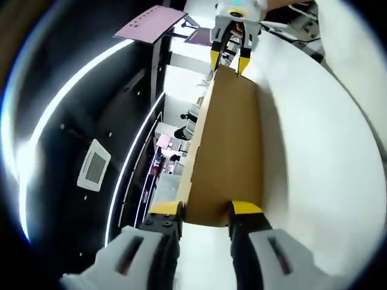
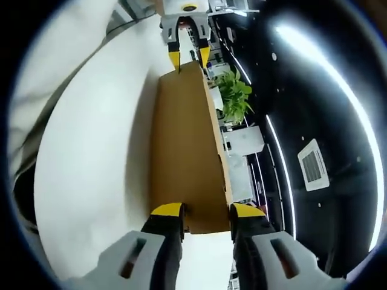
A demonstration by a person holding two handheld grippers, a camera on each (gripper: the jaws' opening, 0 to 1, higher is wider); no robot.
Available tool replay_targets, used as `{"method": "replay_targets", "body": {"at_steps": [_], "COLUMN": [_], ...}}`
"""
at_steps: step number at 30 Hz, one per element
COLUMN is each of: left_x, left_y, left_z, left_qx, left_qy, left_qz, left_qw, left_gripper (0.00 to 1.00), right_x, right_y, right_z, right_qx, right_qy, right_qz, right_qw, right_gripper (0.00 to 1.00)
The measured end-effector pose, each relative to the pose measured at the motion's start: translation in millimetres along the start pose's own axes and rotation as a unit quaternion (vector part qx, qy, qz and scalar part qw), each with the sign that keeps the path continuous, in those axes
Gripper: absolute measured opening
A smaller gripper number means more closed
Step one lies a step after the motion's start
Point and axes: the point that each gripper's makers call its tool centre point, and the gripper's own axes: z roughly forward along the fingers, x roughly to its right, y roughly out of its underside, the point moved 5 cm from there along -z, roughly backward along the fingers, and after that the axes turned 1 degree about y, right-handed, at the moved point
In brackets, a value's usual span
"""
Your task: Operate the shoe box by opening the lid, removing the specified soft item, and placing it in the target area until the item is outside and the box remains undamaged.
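Note:
A long brown cardboard shoe box lid (image 1: 227, 145) is held up in the air and runs away from the camera. In the left gripper view my left gripper (image 1: 206, 208) is shut on its near end, one yellow-tipped jaw on each side. My right gripper (image 1: 228, 60) clamps the far end. In the right gripper view the same lid (image 2: 184, 151) stretches from my right gripper (image 2: 207, 211), shut on the near end, to my left gripper (image 2: 189, 58) at the far end. The box body and the soft item are hidden.
Both views tilt up toward a black ceiling with curved light strips (image 1: 66, 96) and a square vent (image 2: 311, 166). A broad white surface (image 1: 320, 163) lies beside the lid. A green plant (image 2: 236, 96) and a pink panel (image 1: 151, 24) stand farther off.

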Motion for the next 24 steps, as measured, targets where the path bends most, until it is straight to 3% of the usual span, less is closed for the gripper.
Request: {"method": "replay_targets", "body": {"at_steps": [2,17,24], "left_x": [-0.9,-0.9,-1.5], "left_y": [-0.4,-0.5,-0.6], "left_z": [0.0,-0.6,-0.8], "left_qx": [0.001,0.000,-0.004], "left_qy": [0.000,-0.001,0.000], "left_qz": [-0.020,-0.023,-0.019], "left_qw": [0.9998,0.9997,0.9998], "left_gripper": [0.31,0.31,0.30], "right_x": [0.0,-0.8,-1.3], "right_y": [-0.4,0.5,0.9], "right_z": [0.1,0.0,0.1], "right_qx": [-0.002,0.003,-0.007], "right_qy": [0.001,0.000,0.001], "right_qz": [-0.001,0.000,-0.019], "right_qw": [1.0000,1.0000,0.9998], "right_gripper": [0.29,0.28,0.28]}}
